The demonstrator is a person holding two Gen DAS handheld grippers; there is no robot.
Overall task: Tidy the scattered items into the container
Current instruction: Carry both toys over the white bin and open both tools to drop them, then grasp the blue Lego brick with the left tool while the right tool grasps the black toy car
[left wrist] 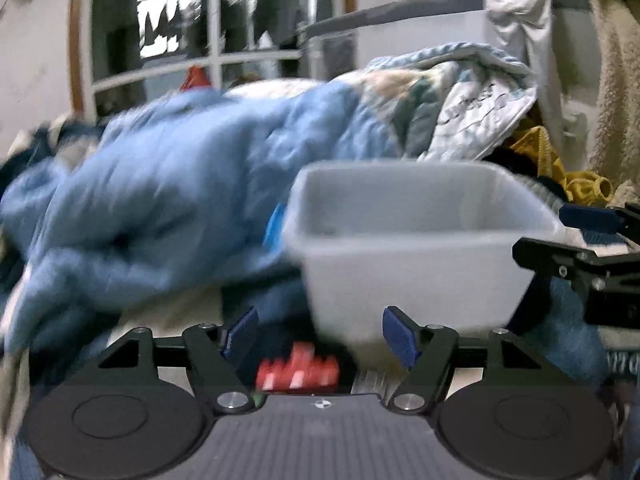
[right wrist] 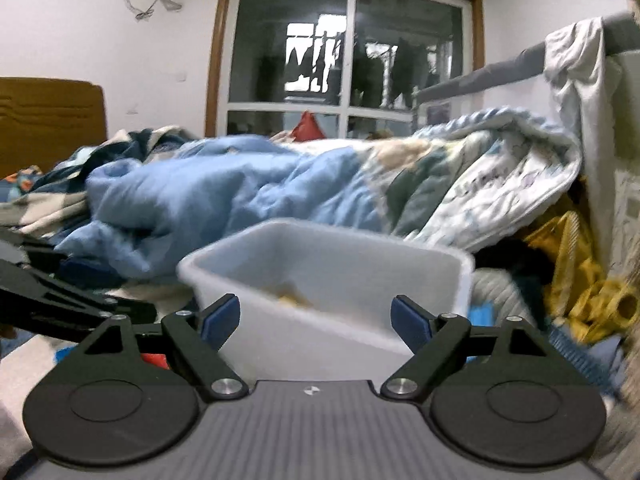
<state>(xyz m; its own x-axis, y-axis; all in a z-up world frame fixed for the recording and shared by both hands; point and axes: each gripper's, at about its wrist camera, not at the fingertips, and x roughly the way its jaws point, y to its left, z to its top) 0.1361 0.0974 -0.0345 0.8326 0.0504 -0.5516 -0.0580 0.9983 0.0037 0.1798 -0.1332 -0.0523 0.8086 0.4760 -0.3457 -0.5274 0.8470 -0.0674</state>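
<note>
- The left gripper (left wrist: 320, 336) stands released, its blue pads spread wide with nothing pressed between them.
- Just below and ahead of its fingers lies a red item (left wrist: 298, 372), blurred, on the bed; what it is cannot be told.
- The white container (left wrist: 416, 236) sits ahead of the left gripper and a little to its right, its near wall rising just beyond the right pad.
- A small blue item (left wrist: 275, 224) shows against the container's left wall.
- The right gripper (right wrist: 316, 320) is also released, jaws wide apart and empty.
- The container (right wrist: 328, 280) lies straight ahead of the right gripper, its near wall between the two pads; something yellowish (right wrist: 294, 298) lies inside, too blurred to name.
- A rumpled blue quilt (right wrist: 224, 184) is heaped beyond the container, to the left of both grippers.
- A yellow garment (right wrist: 580, 280) lies well off to the right gripper's right.
</note>
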